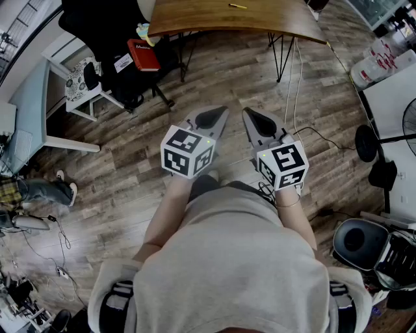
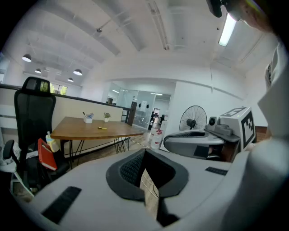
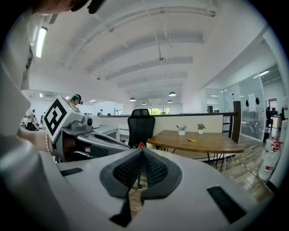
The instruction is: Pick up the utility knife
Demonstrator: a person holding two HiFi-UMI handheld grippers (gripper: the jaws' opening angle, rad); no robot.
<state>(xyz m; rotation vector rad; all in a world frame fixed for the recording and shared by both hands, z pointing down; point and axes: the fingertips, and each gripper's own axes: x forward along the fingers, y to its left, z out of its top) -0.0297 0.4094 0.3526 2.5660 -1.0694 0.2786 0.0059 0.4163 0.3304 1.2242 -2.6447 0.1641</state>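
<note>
Wood planks make up the floor (image 1: 117,162) that fills the head view. Over it I hold my left tongs (image 1: 218,112) and right tongs (image 1: 250,114) side by side, a little apart, both tipped toward the brown desk (image 1: 195,19) at the top. The utility knife (image 1: 237,6) shows there only as a small yellow sliver on the desk top, well apart from both tongs. A red book (image 1: 143,55) sits left of the desk.

In the left gripper view my left jaws meet at their tips with nothing between them. The desk stands beyond on the left and a fan (image 2: 193,118) on the right.

In the right gripper view my right jaws are closed and empty. A black chair (image 3: 141,124) stands behind them, and the knife lies on the desk near a white cup (image 3: 181,131).
</note>
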